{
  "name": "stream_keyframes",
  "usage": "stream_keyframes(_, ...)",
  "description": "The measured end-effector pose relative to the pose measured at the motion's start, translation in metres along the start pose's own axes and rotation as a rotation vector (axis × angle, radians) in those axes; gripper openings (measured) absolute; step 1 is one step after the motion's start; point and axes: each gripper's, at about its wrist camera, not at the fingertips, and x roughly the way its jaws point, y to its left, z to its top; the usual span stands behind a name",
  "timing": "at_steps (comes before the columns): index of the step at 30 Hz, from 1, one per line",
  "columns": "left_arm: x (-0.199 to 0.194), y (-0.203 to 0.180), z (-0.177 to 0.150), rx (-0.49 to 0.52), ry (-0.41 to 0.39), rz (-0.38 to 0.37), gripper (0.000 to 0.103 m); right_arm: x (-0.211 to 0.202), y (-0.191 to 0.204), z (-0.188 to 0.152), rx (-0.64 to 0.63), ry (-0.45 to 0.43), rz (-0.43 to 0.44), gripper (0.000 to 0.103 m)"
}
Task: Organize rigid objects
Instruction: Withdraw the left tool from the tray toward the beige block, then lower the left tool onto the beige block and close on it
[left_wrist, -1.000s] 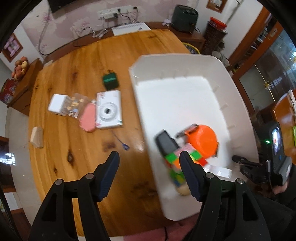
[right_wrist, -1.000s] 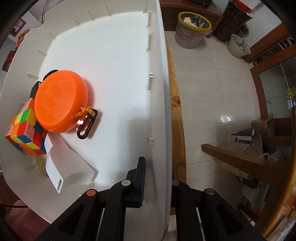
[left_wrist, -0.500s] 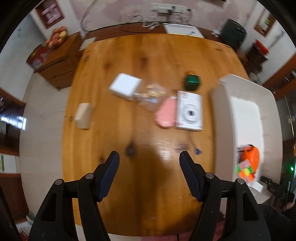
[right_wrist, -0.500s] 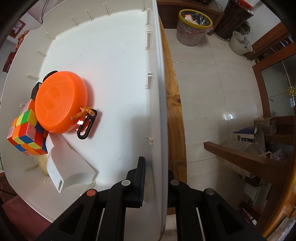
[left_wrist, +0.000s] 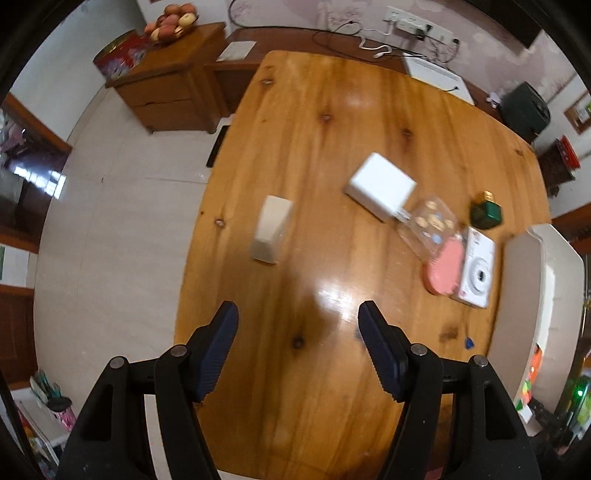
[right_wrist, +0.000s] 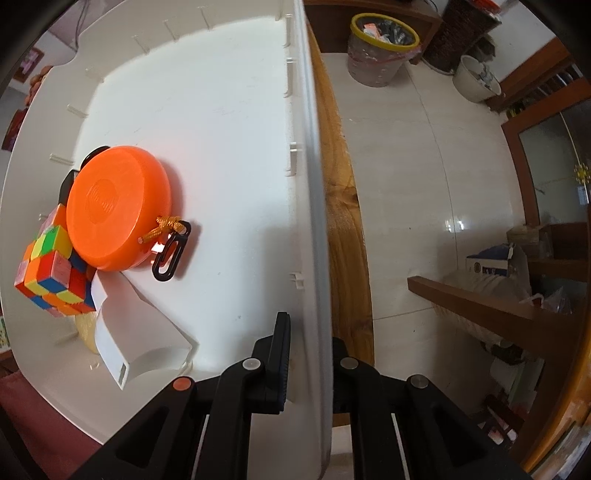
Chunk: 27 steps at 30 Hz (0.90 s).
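Black tongs (left_wrist: 298, 319), ribbed blue pads (left_wrist: 380, 354)

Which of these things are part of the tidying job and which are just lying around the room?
Part of the job: white bin; orange disc, puzzle cube inside it; white box, beige block, pink case, white camera, green bottle on the table.

Lying about: fruit bowl, red tin, wastebasket.

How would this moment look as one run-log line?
left gripper: open, above wooden table | right gripper: shut on white bin wall
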Motion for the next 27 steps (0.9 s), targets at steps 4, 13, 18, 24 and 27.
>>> stream_keyframes(4, 0.014, 0.017, 0.009, -0.030, 0.030, -0.017, 0.071, 0.001, -0.001, 0.001, 0.025, 0.006, -0.004, 0.013)
stream_keyframes(13, 0.041, 0.047, 0.029, -0.096, 0.078, -0.089, 0.071, 0.002, -0.007, 0.003, 0.085, 0.035, -0.013, 0.014)
stream_keyframes(18, 0.052, 0.061, 0.041, -0.119, 0.082, -0.125, 0.071, 0.003, -0.005, 0.005, 0.107, 0.052, -0.050, 0.016)
stream_keyframes(24, 0.061, 0.062, 0.051, -0.099, 0.086, -0.170, 0.071, 0.004, -0.001, 0.007, 0.130, 0.059, -0.074, 0.018)
stream_keyframes(27, 0.065, 0.060, 0.054, -0.080, 0.094, -0.180, 0.069, 0.004, 0.000, 0.009, 0.139, 0.057, -0.078, 0.018)
